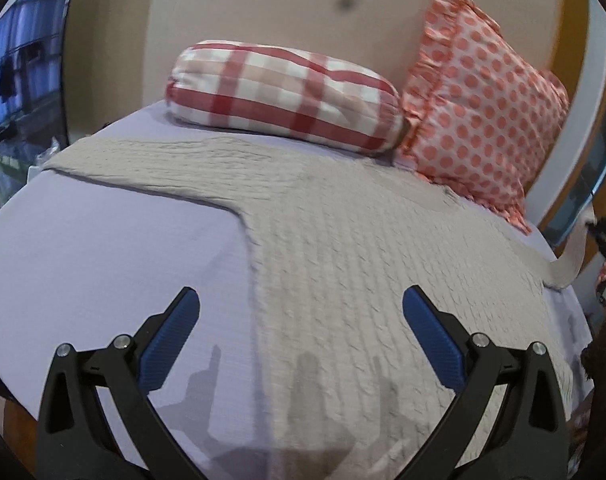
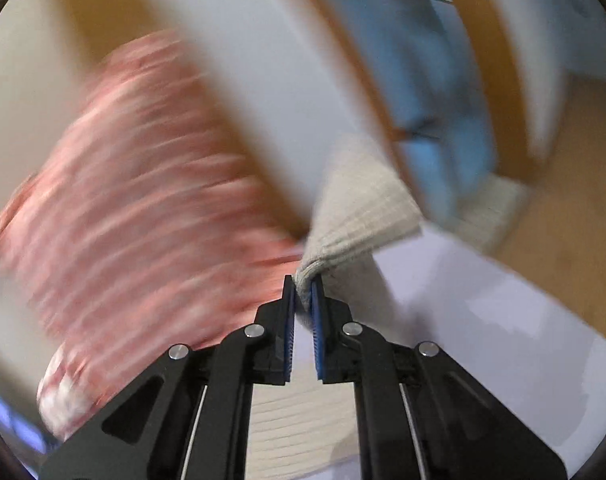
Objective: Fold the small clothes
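Note:
A beige knit sweater [image 1: 343, 248] lies spread flat on the lavender bed sheet [image 1: 103, 264], one sleeve stretched out to the far left. My left gripper [image 1: 301, 308] is open and empty, hovering over the sweater's lower left edge. The sweater's right sleeve [image 1: 571, 264] is lifted off the bed at the far right. My right gripper [image 2: 303, 284] is shut on that sleeve's ribbed cuff [image 2: 359, 216], which sticks up beyond the fingertips. The right wrist view is heavily motion-blurred.
A red-and-white checked bolster [image 1: 283, 96] and a coral polka-dot pillow [image 1: 483, 120] lie at the head of the bed against a beige wall. The polka-dot pillow [image 2: 135, 200] is a blur left of my right gripper. The bed's right edge and wooden floor [image 2: 575, 200] are close.

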`<state>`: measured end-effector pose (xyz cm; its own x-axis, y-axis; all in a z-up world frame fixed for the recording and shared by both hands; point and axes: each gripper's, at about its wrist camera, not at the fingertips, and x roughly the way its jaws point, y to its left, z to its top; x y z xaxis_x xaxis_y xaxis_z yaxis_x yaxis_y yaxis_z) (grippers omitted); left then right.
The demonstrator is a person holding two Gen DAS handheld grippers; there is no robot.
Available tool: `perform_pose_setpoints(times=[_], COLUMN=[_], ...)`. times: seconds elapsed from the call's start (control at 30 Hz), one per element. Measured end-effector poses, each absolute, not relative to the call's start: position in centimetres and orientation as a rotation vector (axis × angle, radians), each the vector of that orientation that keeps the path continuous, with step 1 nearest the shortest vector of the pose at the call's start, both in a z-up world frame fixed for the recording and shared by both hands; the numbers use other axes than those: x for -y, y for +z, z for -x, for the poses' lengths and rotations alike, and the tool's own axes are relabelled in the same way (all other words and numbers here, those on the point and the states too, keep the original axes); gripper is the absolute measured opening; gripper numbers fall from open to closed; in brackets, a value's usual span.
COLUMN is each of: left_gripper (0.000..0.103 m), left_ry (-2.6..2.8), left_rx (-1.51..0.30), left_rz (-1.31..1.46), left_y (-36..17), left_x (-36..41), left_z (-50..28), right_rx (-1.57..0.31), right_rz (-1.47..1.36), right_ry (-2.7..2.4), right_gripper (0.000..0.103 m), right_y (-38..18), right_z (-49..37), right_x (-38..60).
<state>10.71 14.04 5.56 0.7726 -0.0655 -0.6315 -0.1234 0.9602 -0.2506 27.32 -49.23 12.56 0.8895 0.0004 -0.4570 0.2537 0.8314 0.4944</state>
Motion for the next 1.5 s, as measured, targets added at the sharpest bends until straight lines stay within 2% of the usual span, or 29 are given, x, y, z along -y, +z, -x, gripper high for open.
perform_pose_setpoints(times=[0.1, 0.17, 0.3, 0.4, 0.63, 0.8, 0.87, 0.9, 0.93, 0.97, 1.0, 1.13, 1.27, 1.33, 1.43, 1.5], left_gripper=[0.101, 0.101, 0.101, 0.101, 0.101, 0.101, 0.101, 0.101, 0.101, 0.101, 0.100, 0.087, 0.079, 0.072, 0.058, 0.042], left_ry=[0.058, 0.079, 0.120, 0.161, 0.259, 0.290, 0.284, 0.279, 0.273, 0.274, 0.280, 0.297, 0.329, 0.363, 0.376, 0.406], left_rx=[-0.672, -0.665, -0.675, -0.676, -0.648, -0.662, -0.676, -0.697, -0.711, -0.729, -0.754, -0.796, -0.787, -0.766, -0.720, -0.699], left_rz=[0.342, 0.378, 0.496, 0.509, 0.393, 0.451, 0.515, 0.569, 0.607, 0.638, 0.679, 0.779, 0.862, 0.902, 0.999, 1.059], left_y=[5.9, 6.0, 5.9, 6.1, 7.6, 7.3, 6.7, 6.0, 5.5, 5.0, 4.4, 2.7, 1.9, 1.6, 1.0, 0.5], left_x=[-16.2, -17.7, -22.3, -24.9, -28.7, -32.3, -33.8, -34.9, -35.6, -36.3, -37.2, -39.5, -41.6, -43.4, -46.2, -48.7], left_z=[-10.4, -10.3, -10.6, -10.8, -12.1, -14.3, -15.2, -15.9, -16.4, -16.9, -17.7, -20.2, -22.0, -22.8, -23.4, -23.8], right_rx=[-0.503, -0.570, -0.791, -0.917, -0.922, -0.905, -0.934, -0.961, -0.985, -0.990, -0.983, -0.934, -0.960, -0.984, -1.012, -1.004], right_rz=[-0.489, -0.457, -0.344, -0.258, -0.259, -0.267, -0.203, -0.156, -0.119, -0.104, -0.101, -0.127, -0.167, -0.189, -0.215, -0.205], right_ry=[0.081, 0.200, 0.383, 0.429, 0.415, 0.452, 0.476, 0.494, 0.513, 0.522, 0.528, 0.581, 0.610, 0.620, 0.644, 0.650], right_gripper=[0.008, 0.008, 0.008, 0.008, 0.008, 0.009, 0.016, 0.031, 0.056, 0.064, 0.078, 0.084, 0.085, 0.085, 0.085, 0.085], right_y=[14.5, 13.9, 9.1, 5.7, 4.3, 4.8, 4.1, 3.9, 3.7, 3.7, 3.9, 5.3, 5.2, 4.9, 4.6, 4.9], right_z=[-29.4, -31.2, -33.5, -34.2, -33.4, -32.9, -32.6, -32.3, -31.8, -31.3, -30.8, -28.9, -28.1, -27.9, -27.4, -26.7], right_x=[38.7, 32.7, 19.1, 12.3, 8.9, 7.5, 6.0, 5.0, 4.1, 3.7, 3.6, 3.9, 4.3, 4.5, 4.9, 5.2])
